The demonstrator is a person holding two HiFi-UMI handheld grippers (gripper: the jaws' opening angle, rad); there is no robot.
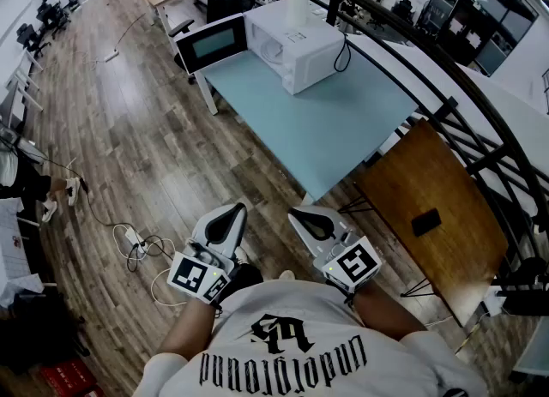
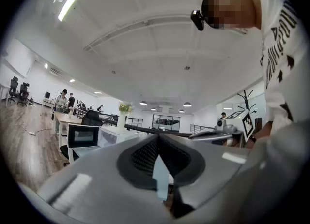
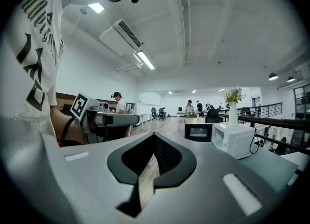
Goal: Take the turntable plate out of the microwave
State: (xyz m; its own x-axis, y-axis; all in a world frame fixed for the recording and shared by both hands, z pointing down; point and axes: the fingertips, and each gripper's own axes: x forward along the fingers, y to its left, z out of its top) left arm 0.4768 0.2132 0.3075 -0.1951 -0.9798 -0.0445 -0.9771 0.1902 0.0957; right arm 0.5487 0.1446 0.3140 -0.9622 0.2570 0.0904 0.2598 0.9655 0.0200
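Left gripper [image 1: 232, 212], right gripper [image 1: 298, 213] closed, empty; microwave [image 1: 296, 44] stands open.

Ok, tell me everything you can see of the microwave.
The microwave is a white box near the far end of the light blue table. Its door, with a dark window, is swung wide open to the left. A white vase of flowers stands on top; a black cable loops at its right side. Its inside isn't visible.
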